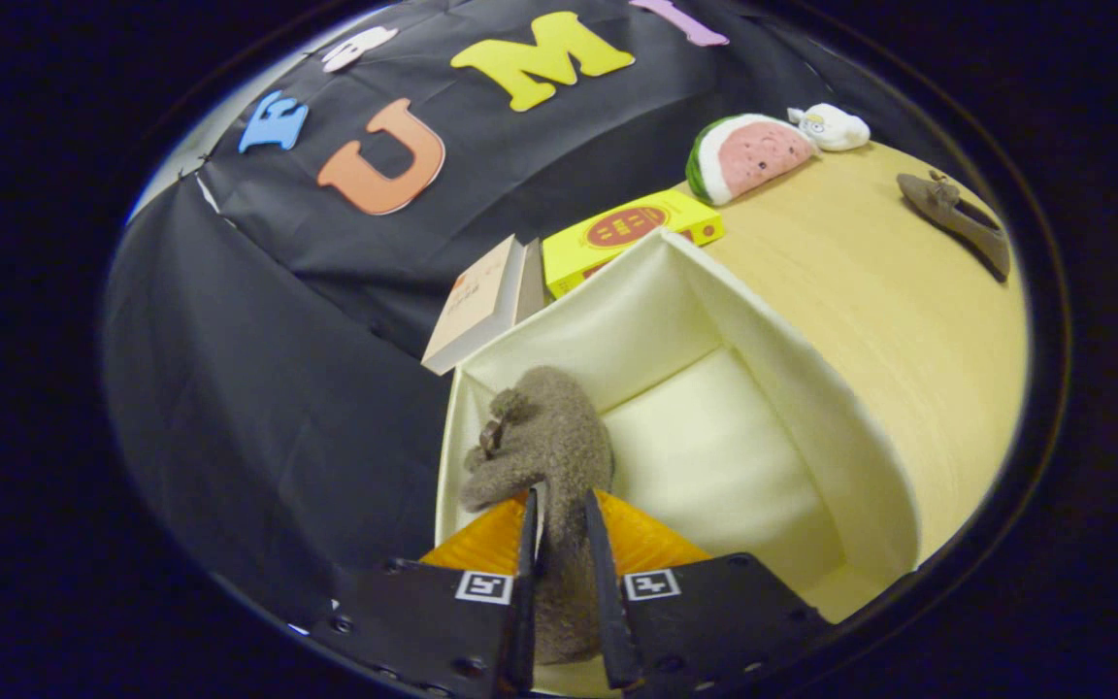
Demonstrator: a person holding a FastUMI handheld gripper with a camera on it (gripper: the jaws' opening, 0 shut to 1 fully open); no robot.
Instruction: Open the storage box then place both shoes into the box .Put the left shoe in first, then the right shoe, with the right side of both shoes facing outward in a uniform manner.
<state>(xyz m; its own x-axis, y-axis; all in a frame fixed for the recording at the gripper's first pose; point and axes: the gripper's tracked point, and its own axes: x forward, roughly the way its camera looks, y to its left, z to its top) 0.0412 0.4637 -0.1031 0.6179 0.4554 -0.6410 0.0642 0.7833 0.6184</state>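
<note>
My gripper (559, 524) is shut on a fuzzy grey-brown shoe (544, 442), pinching its rear between both fingers. The shoe hangs inside the open cream storage box (792, 388), close to the box's left wall, its toe pointing away from me. The box's pale floor to the right of the shoe is bare. The second shoe (957, 218), brown and seen side-on, lies on the yellow table (870, 282) well beyond the box to the right.
A tan book (476, 306) and a yellow carton (622, 233) stand just behind the box's far wall. A watermelon-slice plush (748, 155) and a small white plush (831, 126) rest at the table's back edge.
</note>
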